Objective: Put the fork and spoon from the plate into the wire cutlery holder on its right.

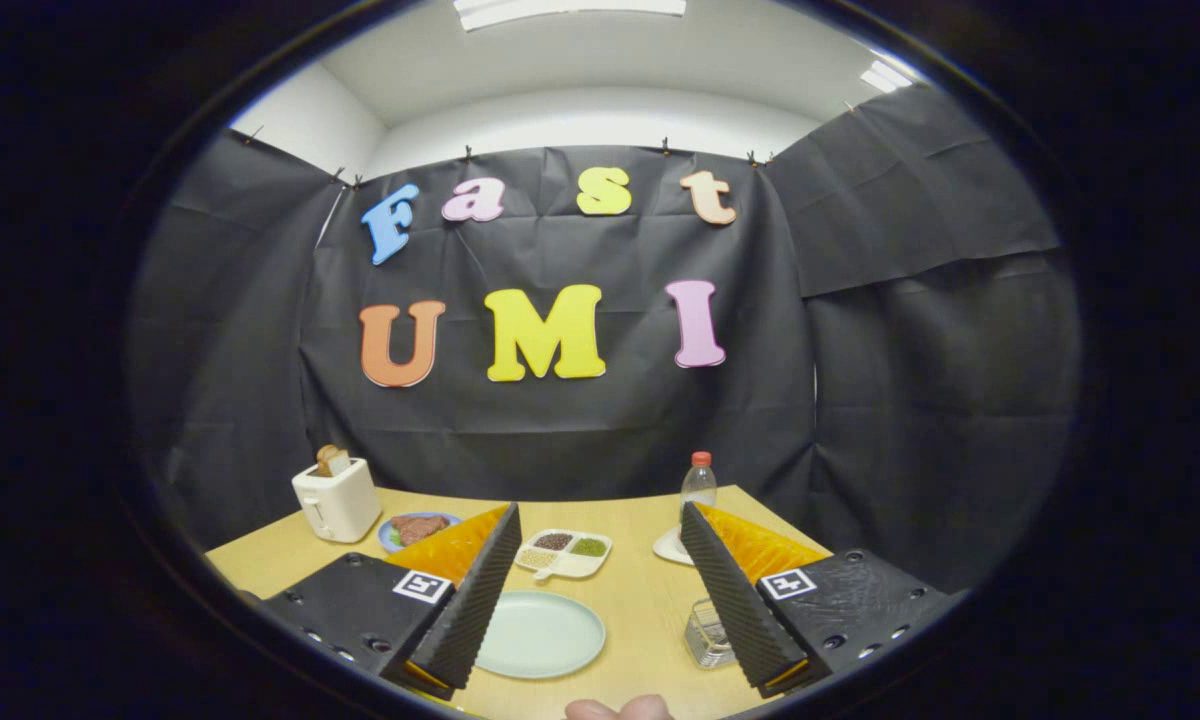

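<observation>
My gripper (600,585) hangs above the light wooden table (650,600) with its two fingers spread wide and nothing between the pads. Between the fingers, on the table, lies the round pale green plate (540,634); I can make out no fork or spoon on its visible face, and part of it sits behind my left finger (475,600). Just inside my right finger (735,605) stands the wire cutlery holder (708,632), to the right of the plate and apart from it; its contents are too small to tell. Beyond the plate lies a white divided dish (565,553) holding dark, green and pale fillings. Further right, beyond the right finger's tip, a clear plastic bottle with a red cap (699,485) stands upright on a small white saucer (668,548). At the far left a white toaster with bread in its slot (336,498) stands beside a blue plate of food (416,527). A fingertip (618,709) shows nearest the camera.
</observation>
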{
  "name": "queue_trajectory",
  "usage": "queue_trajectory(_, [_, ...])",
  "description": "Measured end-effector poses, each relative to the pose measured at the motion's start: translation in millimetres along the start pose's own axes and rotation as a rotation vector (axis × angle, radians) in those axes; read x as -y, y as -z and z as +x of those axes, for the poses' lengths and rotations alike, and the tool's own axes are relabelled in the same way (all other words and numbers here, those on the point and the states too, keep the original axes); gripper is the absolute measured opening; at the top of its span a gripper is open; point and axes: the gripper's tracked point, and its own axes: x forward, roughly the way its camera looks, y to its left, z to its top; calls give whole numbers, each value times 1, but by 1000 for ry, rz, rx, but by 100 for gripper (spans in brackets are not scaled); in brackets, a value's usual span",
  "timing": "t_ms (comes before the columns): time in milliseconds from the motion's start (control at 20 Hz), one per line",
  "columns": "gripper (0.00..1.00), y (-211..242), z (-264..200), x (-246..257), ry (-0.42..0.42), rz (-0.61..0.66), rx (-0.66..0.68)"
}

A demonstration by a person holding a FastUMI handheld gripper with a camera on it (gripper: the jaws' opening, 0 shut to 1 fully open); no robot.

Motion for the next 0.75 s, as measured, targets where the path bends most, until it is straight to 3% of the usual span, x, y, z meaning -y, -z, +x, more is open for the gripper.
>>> queue_trajectory(750, [96,-1,-1,1,23,-8,-4])
